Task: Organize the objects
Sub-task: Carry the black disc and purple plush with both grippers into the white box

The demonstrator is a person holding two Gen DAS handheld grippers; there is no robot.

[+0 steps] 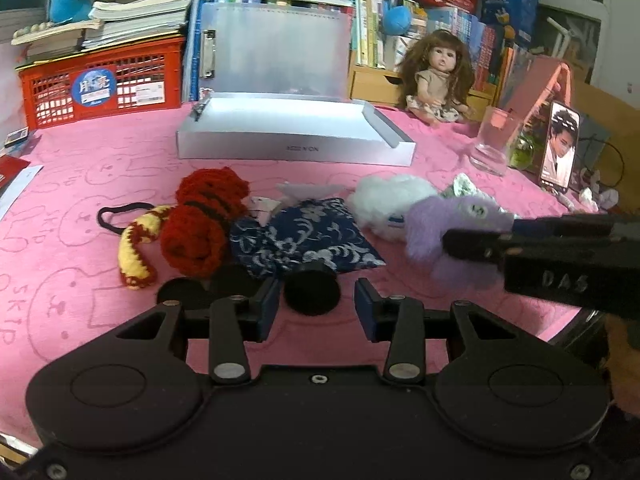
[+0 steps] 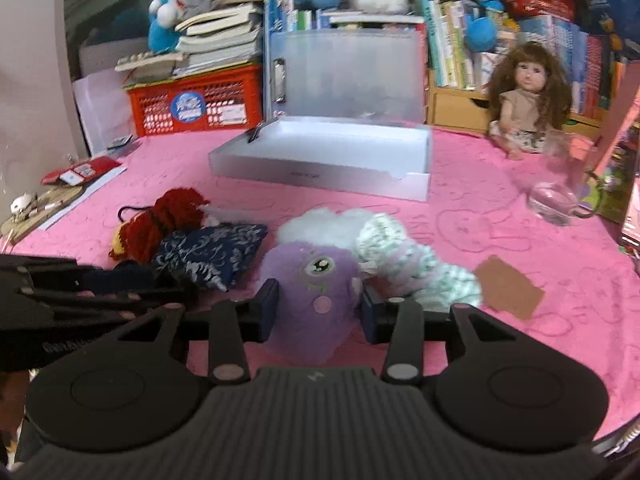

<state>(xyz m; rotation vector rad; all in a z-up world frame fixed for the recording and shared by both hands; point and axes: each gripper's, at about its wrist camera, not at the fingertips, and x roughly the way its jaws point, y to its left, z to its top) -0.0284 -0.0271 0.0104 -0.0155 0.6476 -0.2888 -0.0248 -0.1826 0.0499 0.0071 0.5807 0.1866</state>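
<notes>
Purple and fuzzy, the plush toy (image 2: 316, 280) sits between the fingers of my right gripper (image 2: 318, 306); the jaws stand on either side of it and seem to press its sides, though I cannot tell how firmly. It lies on the pink cloth (image 2: 520, 232), touching the white fluffy toy (image 2: 320, 220) behind it and the pale green knitted piece (image 2: 416, 268) beside it. My left gripper (image 1: 316, 304) is spread wide, holding nothing, with a small black round thing (image 1: 312, 292) in the gap. Just past that lie the blue patterned pouch (image 1: 308, 236) and red crocheted toy (image 1: 200, 224). Farther back stands the open white box (image 1: 296, 136).
</notes>
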